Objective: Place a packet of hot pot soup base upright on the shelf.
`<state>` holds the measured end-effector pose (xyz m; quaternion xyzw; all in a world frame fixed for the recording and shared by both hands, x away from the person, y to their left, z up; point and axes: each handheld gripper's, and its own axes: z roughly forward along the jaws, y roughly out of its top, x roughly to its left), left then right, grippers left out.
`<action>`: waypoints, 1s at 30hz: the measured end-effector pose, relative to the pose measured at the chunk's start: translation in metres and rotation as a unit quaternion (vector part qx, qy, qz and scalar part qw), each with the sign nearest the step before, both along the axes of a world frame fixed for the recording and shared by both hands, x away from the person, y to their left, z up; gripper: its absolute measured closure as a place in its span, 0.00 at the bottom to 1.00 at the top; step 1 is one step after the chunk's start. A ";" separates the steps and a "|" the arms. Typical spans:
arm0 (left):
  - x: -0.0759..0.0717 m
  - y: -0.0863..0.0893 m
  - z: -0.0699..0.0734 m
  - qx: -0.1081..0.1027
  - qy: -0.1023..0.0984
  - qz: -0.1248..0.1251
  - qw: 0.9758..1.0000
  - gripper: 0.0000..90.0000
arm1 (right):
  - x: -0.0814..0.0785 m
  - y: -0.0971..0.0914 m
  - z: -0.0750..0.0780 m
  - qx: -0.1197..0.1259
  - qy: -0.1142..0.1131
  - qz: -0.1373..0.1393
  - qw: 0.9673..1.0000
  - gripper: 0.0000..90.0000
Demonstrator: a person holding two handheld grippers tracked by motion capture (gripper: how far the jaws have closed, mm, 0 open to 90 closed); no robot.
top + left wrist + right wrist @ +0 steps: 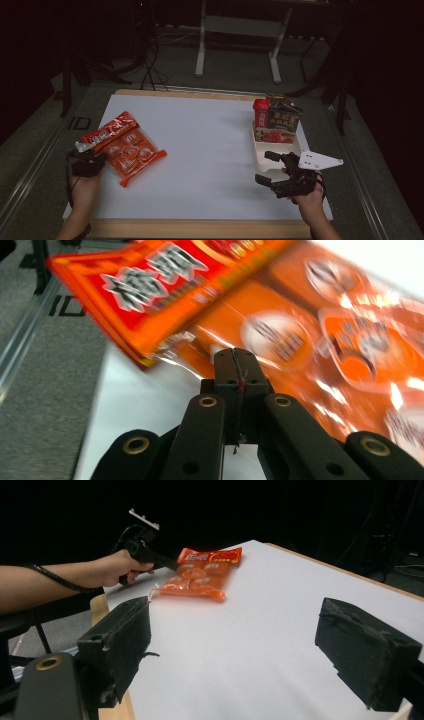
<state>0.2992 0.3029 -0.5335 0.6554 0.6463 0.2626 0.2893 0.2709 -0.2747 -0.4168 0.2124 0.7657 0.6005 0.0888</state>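
Left hand point(84, 187) low at the table's left edge, forearm entering from below; left gripper point(235, 362) pressed together, pinching the clear edge of the orange snack bag point(134, 152); two packs there: orange bag flat, long axis diagonal, red packet point(106, 131) overlapping its far end; right gripper point(264, 167) spread wide, pointing left, beside white tray point(290, 149) holding three upright packages.

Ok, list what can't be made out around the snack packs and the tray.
- Left gripper view: print on the red pack and orange pack is motion-blurred.
- High view: the tray's near end is hidden by the right claw.
- High view: labels on the tray's packets are too small and dim.
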 end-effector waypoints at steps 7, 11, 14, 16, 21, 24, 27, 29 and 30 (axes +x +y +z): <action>0.000 0.000 0.005 0.009 -0.009 0.000 1.000 1.00 | 0.000 0.001 -0.001 0.001 0.002 0.004 1.000 0.16; 0.011 0.016 0.002 0.002 0.009 0.041 0.999 1.00 | 0.001 0.003 -0.002 -0.001 0.005 0.007 1.000 0.16; 0.016 0.015 -0.001 0.004 0.011 0.050 0.999 1.00 | 0.000 0.005 -0.002 -0.007 0.004 0.012 1.000 0.16; 0.021 0.013 0.000 0.000 0.016 0.040 0.999 1.00 | 0.000 0.006 -0.002 -0.009 0.002 0.013 1.000 0.16; 0.026 0.013 0.000 -0.015 0.016 0.030 0.999 1.00 | 0.000 0.007 -0.001 -0.007 0.003 0.014 1.000 0.16; 0.032 0.007 0.000 -0.013 0.017 0.021 1.000 1.00 | 0.000 0.008 -0.001 -0.009 0.002 0.015 1.000 0.16; 0.038 0.000 0.002 -0.007 0.021 -0.003 1.000 1.00 | 0.000 0.008 -0.002 -0.009 0.003 0.015 1.000 0.16; 0.042 -0.008 0.003 -0.005 0.024 -0.021 0.999 1.00 | 0.001 0.007 -0.002 -0.008 0.004 0.015 1.000 0.16; 0.045 -0.013 0.003 -0.002 0.024 -0.026 0.999 1.00 | 0.001 0.007 -0.002 -0.007 0.004 0.015 1.000 0.16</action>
